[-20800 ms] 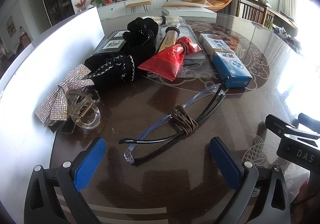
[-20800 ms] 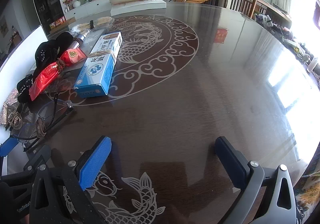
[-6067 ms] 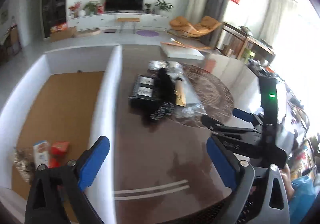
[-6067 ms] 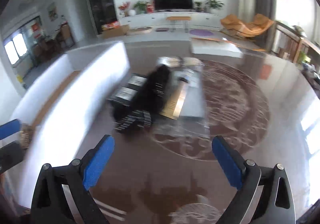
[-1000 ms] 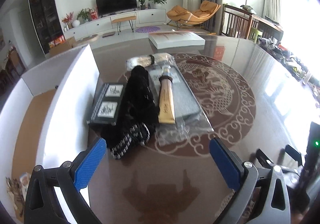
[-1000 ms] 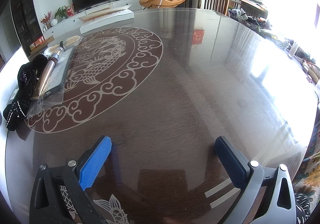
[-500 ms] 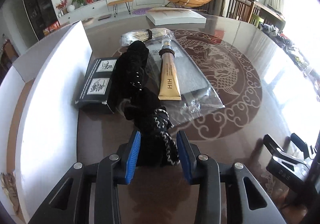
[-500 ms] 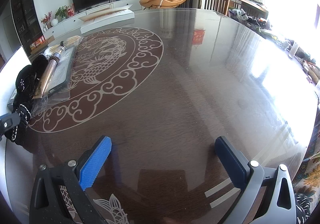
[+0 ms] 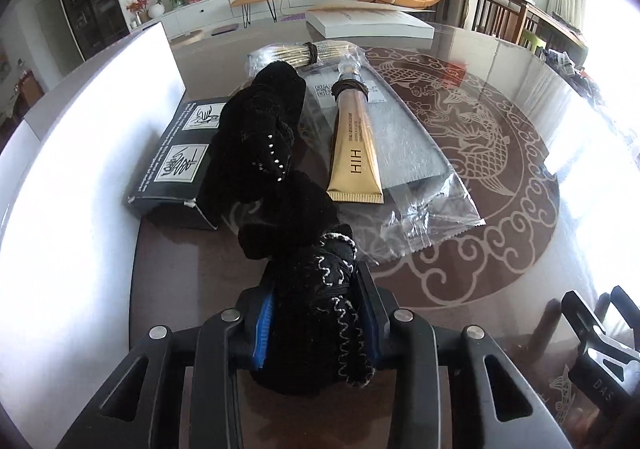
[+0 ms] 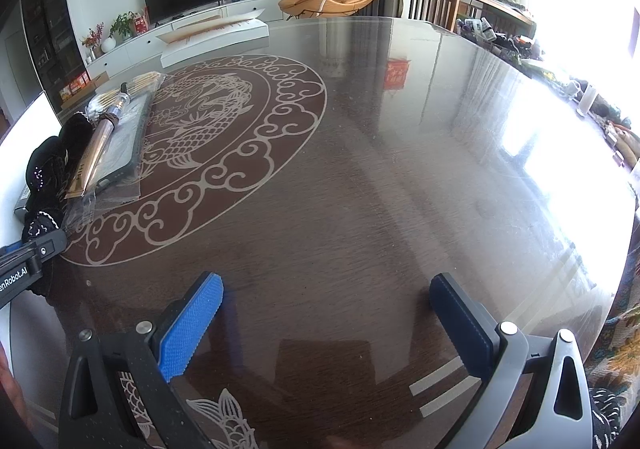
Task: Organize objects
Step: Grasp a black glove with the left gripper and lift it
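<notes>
My left gripper (image 9: 316, 313) is shut on a black hair scrunchie with white zigzag trim (image 9: 320, 289), low over the dark table. Just beyond it lies another black fuzzy hair piece with small studs (image 9: 256, 137), draped over a black box with white labels (image 9: 176, 161). A gold tube (image 9: 354, 153) lies on a clear bag holding a grey sheet (image 9: 404, 153). A bundle of sticks in plastic (image 9: 296, 55) lies further back. My right gripper (image 10: 324, 321) is open and empty over bare table; the same pile shows at its far left (image 10: 52, 169).
A white-walled storage box (image 9: 80, 137) stands along the left of the pile. A flat white box (image 9: 368, 23) lies at the far table edge. The round table with a dragon pattern (image 10: 360, 177) spreads to the right. My right gripper shows in the left wrist view (image 9: 592, 341).
My left gripper came down onto the trimmed scrunchie, closed on it, and now grips it more tightly. The right gripper has stayed still and open.
</notes>
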`<state>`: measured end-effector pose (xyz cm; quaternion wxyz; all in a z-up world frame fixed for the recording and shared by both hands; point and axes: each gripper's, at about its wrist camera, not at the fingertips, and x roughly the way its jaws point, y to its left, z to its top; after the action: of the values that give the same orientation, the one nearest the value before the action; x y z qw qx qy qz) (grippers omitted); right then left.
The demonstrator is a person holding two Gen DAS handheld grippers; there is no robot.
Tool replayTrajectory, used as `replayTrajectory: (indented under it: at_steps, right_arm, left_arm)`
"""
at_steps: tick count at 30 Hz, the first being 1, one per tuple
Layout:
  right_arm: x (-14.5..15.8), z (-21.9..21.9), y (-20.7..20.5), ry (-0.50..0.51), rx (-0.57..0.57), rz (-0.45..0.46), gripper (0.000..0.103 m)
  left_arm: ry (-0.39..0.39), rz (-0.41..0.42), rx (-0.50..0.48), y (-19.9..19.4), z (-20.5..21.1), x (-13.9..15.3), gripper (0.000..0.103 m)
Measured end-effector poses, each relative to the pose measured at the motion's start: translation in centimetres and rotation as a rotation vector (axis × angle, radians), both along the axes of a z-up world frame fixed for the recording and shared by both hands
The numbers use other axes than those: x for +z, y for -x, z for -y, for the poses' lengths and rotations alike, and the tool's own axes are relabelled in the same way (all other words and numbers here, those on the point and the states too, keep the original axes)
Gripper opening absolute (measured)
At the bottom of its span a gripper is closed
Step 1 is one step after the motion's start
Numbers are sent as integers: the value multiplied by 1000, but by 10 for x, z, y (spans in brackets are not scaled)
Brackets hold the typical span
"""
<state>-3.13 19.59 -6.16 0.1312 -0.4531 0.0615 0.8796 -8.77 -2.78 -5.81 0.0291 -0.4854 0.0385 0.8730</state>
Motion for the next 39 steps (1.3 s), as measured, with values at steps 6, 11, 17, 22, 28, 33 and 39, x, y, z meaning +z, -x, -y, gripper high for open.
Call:
replayTrajectory:
  at_steps: [6,11,17,22,28,33,39]
  right_arm:
    - [0,0,-1,0,0,0,103]
    - [0,0,0,0,0,-1,103]
    - [0,0,0,0,0,-1,103]
    - [-1,0,0,0,0,-1,103]
    - [-1,0,0,-1,0,-1,103]
    - [-1,0,0,-1,0,-2,103]
    - [-1,0,0,-1,0,-2,103]
  left_arm:
    - [-12,-13,-18,-50,1,-1,38]
    - [-4,-21,-9,-49,7,-6,77]
    - [-28,-21,10,-39,13,-12,98]
    - [-32,-39,19,-39,17,-14,103]
    - [-33,-49,17,-39,17,-15,103]
    - [-35,-52,18,-40,18,-15,103]
    - [-34,-52,18,-39,18,-15,103]
